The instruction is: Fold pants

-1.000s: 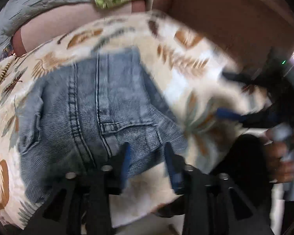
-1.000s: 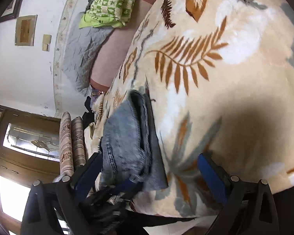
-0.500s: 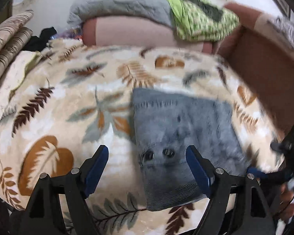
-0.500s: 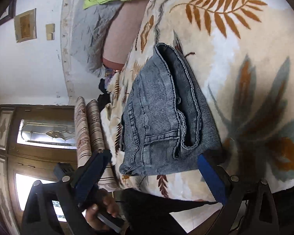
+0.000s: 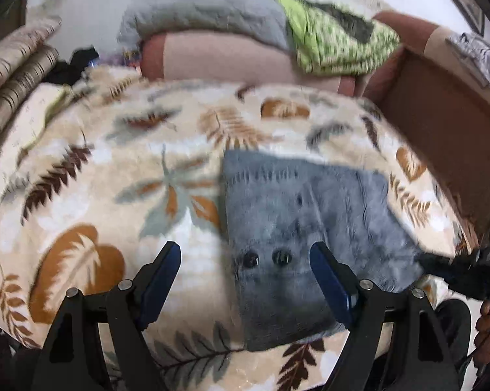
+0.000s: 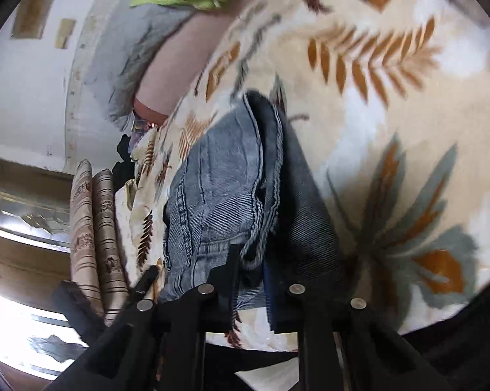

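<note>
The blue denim pants [image 5: 303, 228] lie folded into a compact stack on the leaf-print blanket [image 5: 108, 195]. My left gripper [image 5: 245, 273] is open and empty, held just above the stack's near left corner. My right gripper [image 6: 249, 260] is shut on the near edge of the folded pants [image 6: 225, 189], its jaws pinching the denim layers. The right gripper also shows at the far right of the left wrist view [image 5: 453, 267], at the stack's right corner.
A grey quilt [image 5: 199, 6] and a green patterned cloth [image 5: 336, 45] lie on the pink bolster [image 5: 225, 58] at the back. Striped cushions [image 5: 13, 75] are at the left. A brown wooden side [image 5: 447, 123] rises at the right.
My right gripper has closed from wide open onto the edge of the folded pants. My left gripper opened, let go of the denim and pulled back above the stack.
</note>
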`<move>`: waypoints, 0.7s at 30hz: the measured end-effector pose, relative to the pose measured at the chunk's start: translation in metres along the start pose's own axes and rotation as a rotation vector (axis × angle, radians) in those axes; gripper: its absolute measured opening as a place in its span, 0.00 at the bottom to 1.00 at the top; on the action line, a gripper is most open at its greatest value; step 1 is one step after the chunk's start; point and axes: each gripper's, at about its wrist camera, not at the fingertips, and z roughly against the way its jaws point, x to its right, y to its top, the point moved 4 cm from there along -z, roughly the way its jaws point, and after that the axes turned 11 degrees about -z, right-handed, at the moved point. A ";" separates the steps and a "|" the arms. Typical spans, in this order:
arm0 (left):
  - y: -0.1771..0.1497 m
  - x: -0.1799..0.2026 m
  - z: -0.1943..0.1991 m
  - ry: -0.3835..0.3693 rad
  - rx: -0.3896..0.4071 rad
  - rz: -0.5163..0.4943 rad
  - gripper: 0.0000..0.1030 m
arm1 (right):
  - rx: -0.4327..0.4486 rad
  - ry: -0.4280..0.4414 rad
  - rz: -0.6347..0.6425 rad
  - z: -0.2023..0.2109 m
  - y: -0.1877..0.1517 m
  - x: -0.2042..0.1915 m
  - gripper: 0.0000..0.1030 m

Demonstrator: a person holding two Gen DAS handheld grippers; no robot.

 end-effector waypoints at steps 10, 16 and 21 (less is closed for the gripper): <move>-0.021 0.022 -0.054 0.072 -0.164 -0.109 0.89 | -0.018 0.197 -0.125 0.022 -0.006 0.021 0.86; -0.024 0.020 -0.056 0.062 -0.168 -0.084 0.89 | -0.087 0.173 -0.068 -0.011 -0.001 -0.003 0.84; -0.025 0.023 -0.058 0.068 -0.167 -0.082 0.91 | -0.120 -0.005 -0.021 -0.047 0.003 -0.002 0.76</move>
